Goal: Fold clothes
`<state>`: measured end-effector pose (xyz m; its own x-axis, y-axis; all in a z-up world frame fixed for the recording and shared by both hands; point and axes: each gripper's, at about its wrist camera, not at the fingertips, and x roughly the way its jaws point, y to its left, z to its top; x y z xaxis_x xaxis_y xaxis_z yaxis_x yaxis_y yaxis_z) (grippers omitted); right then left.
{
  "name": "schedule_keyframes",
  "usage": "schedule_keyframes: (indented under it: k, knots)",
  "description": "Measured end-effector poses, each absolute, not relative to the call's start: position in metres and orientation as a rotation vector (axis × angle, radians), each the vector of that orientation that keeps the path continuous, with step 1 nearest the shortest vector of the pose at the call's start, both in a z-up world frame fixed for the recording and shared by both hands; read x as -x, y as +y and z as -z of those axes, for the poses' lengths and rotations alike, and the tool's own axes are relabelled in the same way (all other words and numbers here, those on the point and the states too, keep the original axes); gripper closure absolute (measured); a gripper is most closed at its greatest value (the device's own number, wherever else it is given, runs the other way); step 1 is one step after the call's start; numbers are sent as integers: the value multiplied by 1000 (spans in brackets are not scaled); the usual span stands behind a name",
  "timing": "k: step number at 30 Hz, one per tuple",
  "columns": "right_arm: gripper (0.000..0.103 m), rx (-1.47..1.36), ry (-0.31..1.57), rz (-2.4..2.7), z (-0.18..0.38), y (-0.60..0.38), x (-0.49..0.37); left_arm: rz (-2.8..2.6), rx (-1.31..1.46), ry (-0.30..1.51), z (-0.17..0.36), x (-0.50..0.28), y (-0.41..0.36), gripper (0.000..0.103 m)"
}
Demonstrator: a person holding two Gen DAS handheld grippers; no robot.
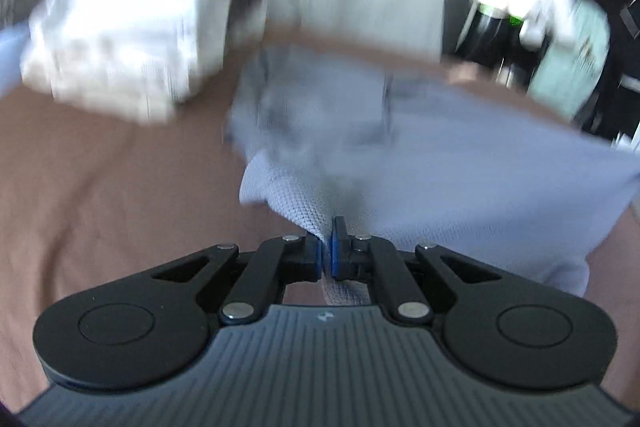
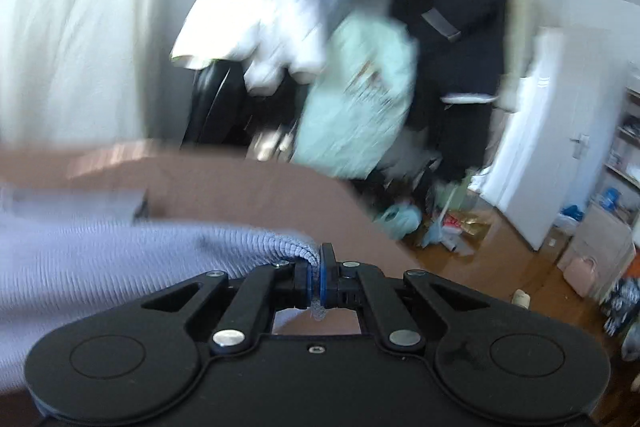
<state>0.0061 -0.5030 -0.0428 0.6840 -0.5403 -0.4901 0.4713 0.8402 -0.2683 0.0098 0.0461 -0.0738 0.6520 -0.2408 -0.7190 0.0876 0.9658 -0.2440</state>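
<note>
A pale lavender-blue knit garment [image 1: 460, 163] lies spread over a brown bed sheet [image 1: 100, 187]. My left gripper [image 1: 326, 251] is shut on a bunched edge of it, and the fabric runs away to the right. In the right wrist view the same knit garment [image 2: 120, 251] stretches off to the left, with its ribbed edge pinched in my right gripper [image 2: 316, 283], which is shut on it. Both views are blurred by motion.
A stack of white folded cloth [image 1: 120, 43] sits on the bed at the far left. Hanging clothes, among them a mint green one [image 2: 360, 95] and dark ones [image 2: 460, 47], crowd a rack beyond the bed. Clutter lies on the wooden floor [image 2: 480, 267] by a white door [image 2: 540, 147].
</note>
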Motion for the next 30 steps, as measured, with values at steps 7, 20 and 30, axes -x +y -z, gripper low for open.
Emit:
schedule_keyframes:
  k: [7, 20, 30]
  knots:
    - [75, -55, 776, 609, 106, -506, 9, 197, 283, 882, 83, -21, 64, 98]
    - [43, -805, 684, 304, 135, -536, 69, 94, 190, 775, 58, 10, 68, 99]
    - [52, -768, 665, 319, 138, -546, 16, 103, 234, 893, 82, -17, 77, 99]
